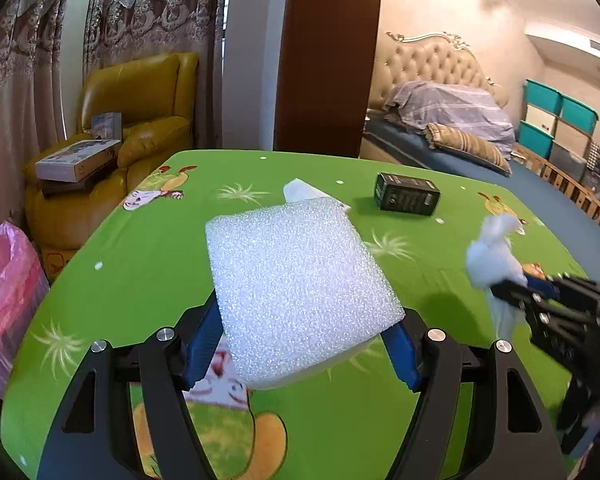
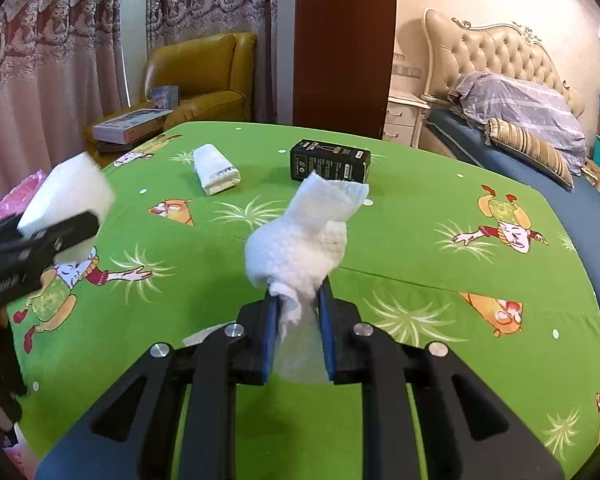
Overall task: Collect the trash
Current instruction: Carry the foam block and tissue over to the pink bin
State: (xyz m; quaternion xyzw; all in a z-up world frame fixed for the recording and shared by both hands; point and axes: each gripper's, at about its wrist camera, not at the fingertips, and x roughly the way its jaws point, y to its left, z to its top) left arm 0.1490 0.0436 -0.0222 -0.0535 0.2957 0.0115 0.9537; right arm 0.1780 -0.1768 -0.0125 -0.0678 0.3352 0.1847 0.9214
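My left gripper (image 1: 300, 344) is shut on a white foam block (image 1: 296, 284) and holds it above the green cartoon tablecloth (image 1: 148, 248). My right gripper (image 2: 300, 308) is shut on a crumpled white paper towel (image 2: 300, 240), also held above the table. The right gripper with the towel (image 1: 492, 256) shows at the right of the left wrist view. The left gripper with the foam block (image 2: 64, 196) shows at the left of the right wrist view. A black box (image 2: 329, 161) and a white folded packet (image 2: 216, 170) lie on the table farther back.
A bin lined with a pink plastic bag (image 1: 4, 284) stands left of the table. A yellow armchair (image 1: 140, 116) with boxes stands behind the table at the left. A bed (image 2: 512, 120) is to the right, a brown pillar (image 2: 340, 40) behind.
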